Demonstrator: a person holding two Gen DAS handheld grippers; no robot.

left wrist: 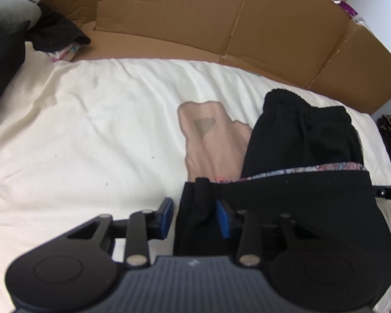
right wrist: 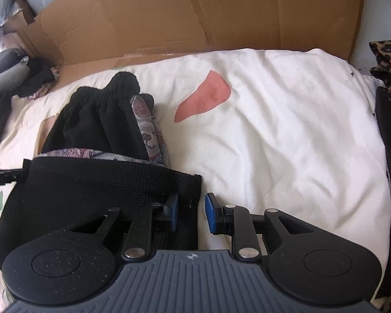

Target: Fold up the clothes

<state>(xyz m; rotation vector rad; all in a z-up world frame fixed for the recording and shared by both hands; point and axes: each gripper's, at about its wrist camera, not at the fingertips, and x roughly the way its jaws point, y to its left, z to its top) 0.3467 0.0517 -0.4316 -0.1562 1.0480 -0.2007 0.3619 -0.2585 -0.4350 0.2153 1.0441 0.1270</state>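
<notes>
Black garment (left wrist: 299, 140) lies on a bed with a cream sheet (left wrist: 91, 135), toward the near edge. It looks like pants or a skirt with a gathered elastic waistband bunched at its far end, and a floral-patterned lining (right wrist: 148, 127) shows at the fold.

The near hem is lifted and stretched between both tools. Left hand-held gripper (left wrist: 195, 217): blue pads partly apart, with the black fabric's left corner sitting bunched between them. The right pad touches cloth; the left pad looks just clear of it, so I cannot tell if the grip is firm.

Right hand-held gripper (right wrist: 190, 214): pads close together, narrow gap, with the right corner of the hem running between them. The left pad is against the fabric and the right pad just beside its edge; a true clamp cannot be confirmed.

A pink patch (right wrist: 203, 96) printed on the sheet sits beside the garment, on its right in the right wrist view. A faded tan patch (left wrist: 208, 130) shows on its left in the left wrist view.

A flattened cardboard box (left wrist: 195, 20) stands along the far edge of the bed. A dark clothes pile (left wrist: 18, 34) is at the far left corner. Leopard-print fabric (right wrist: 388, 62) lies at the right edge.
</notes>
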